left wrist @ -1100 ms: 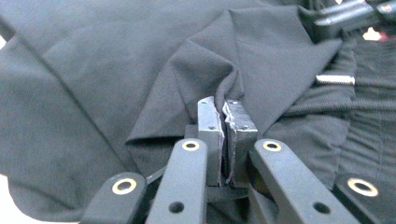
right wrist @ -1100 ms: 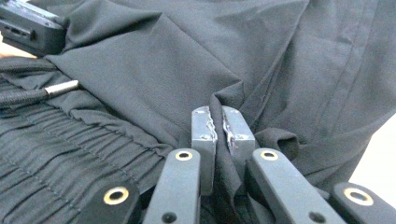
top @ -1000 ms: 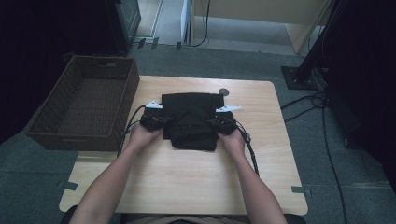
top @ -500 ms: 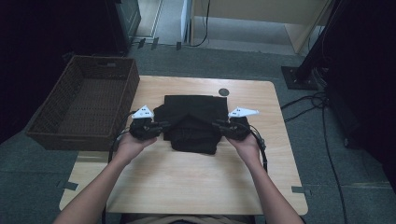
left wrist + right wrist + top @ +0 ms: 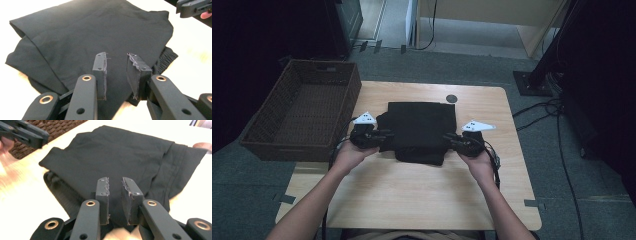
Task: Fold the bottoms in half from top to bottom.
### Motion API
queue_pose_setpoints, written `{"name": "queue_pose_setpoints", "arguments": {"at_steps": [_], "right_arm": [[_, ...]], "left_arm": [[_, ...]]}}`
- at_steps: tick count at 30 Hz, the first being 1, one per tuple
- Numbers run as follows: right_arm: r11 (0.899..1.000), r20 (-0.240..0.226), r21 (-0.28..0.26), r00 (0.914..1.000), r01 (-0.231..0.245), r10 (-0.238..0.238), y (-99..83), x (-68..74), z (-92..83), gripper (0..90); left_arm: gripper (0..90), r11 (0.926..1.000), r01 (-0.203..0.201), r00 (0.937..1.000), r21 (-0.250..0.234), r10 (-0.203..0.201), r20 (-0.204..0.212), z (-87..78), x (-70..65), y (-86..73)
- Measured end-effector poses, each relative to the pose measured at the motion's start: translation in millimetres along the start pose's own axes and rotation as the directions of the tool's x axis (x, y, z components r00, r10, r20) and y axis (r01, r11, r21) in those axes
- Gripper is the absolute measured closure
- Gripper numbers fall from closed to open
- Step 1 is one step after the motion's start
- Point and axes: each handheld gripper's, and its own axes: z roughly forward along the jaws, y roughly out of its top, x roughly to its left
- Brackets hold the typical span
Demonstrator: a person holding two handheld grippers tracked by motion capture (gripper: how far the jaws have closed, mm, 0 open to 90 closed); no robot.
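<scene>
black folded garment on table – no readable label; left tool narrow gap, opening; right tool narrow, closing – both empty.

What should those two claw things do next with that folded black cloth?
Probably carry it to the basket at the left. The black cloth lies folded on the table, and the left gripper and right gripper flank it, jaws apart and empty.

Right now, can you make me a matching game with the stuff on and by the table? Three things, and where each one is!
Things:
1. basket
2. black cloth
3. round dark spot

Places:
A. middle of the table, between the two grippers
B. left of the table
C. on the table near its far edge

Pairs: 1-B, 2-A, 3-C
</scene>
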Motion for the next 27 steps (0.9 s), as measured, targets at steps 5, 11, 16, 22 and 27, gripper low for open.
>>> {"name": "queue_pose_setpoints", "arguments": {"at_steps": [5, 11, 16, 22, 27], "right_arm": [[1.000, 0.011, 0.016, 0.9999, -0.009, 0.009, 6.8, 1.5, 17.8, 77.9], [0.998, 0.027, 0.030, 0.9983, -0.053, 0.052, 6.9, 14.0, 53.9, 67.0], [0.994, 0.038, 0.048, 0.9946, -0.098, 0.096, -1.7, 24.8, 72.1, 69.6], [0.997, 0.054, 0.070, 0.9978, -0.043, 0.039, -16.0, 37.0, 73.2, 69.1], [0.998, 0.046, 0.069, 0.9990, -0.004, 0.000, -32.6, 43.3, 62.8, 69.1]], "left_arm": [[72.0, 0.9999, 0.000, 1.0000, 0.015, 0.000, 0.001, 15.6, 9.3, 7.4], [71.6, 0.9989, 0.017, 0.9996, 0.045, -0.018, 0.022, 43.1, 13.6, 11.8], [71.2, 0.9959, 0.033, 0.9982, 0.084, -0.037, 0.048, 59.2, 5.3, 3.4], [71.5, 0.9937, 0.024, 0.9977, 0.109, -0.031, 0.060, 61.9, -5.0, -9.1], [68.5, 0.9939, 0.004, 0.9962, 0.110, -0.013, 0.086, 54.1, -24.8, -16.9]]}}
